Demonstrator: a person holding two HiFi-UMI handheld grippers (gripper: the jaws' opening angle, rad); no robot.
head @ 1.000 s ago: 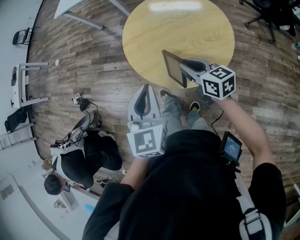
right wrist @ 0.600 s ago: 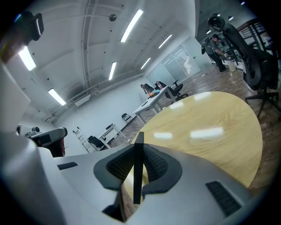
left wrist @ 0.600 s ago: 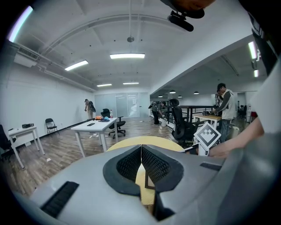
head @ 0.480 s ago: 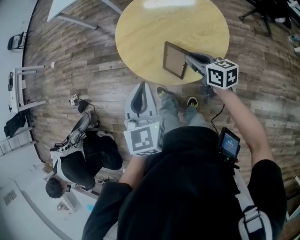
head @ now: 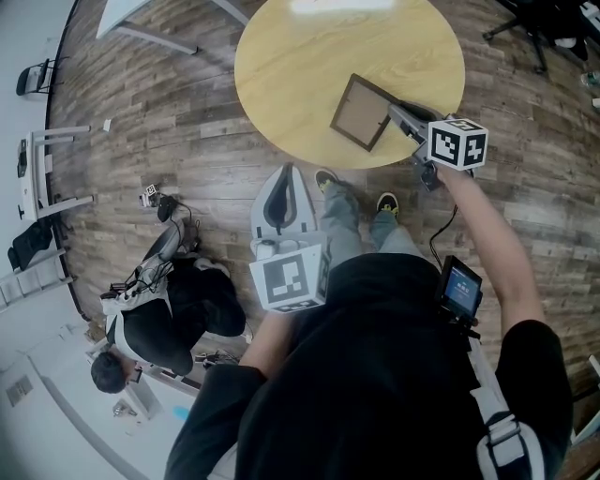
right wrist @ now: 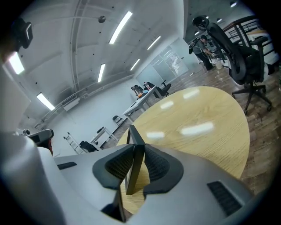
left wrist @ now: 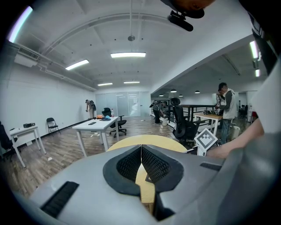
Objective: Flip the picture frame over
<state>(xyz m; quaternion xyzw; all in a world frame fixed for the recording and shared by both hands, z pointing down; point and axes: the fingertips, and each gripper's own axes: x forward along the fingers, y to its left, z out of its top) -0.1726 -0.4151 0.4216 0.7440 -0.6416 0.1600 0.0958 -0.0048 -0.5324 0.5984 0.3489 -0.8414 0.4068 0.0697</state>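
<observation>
Dark-edged picture frame [head: 361,112] with brown panel, at grey black-padded right gripper [head: 398,108] carrying black-and-white square markers; pale yellow wood-grain round table [head: 309,66] beneath it, grey-brown plank floor [head: 169,122] beyond.

Picture frame [head: 359,112] rt corner hidden; office chair [head: 544,19] cut off at top.

"What was the floor like?"

"A grey-brown wood-plank floor [head: 159,141]. A round pale-wood table [head: 309,56] stood on it, with a black wheeled office chair [right wrist: 239,57] near it."

"And the rest of the room?"

"White walls [left wrist: 39,96] and long white ceiling strip lights [left wrist: 127,55]. A white rectangular table [left wrist: 94,126] stood farther back."
</observation>
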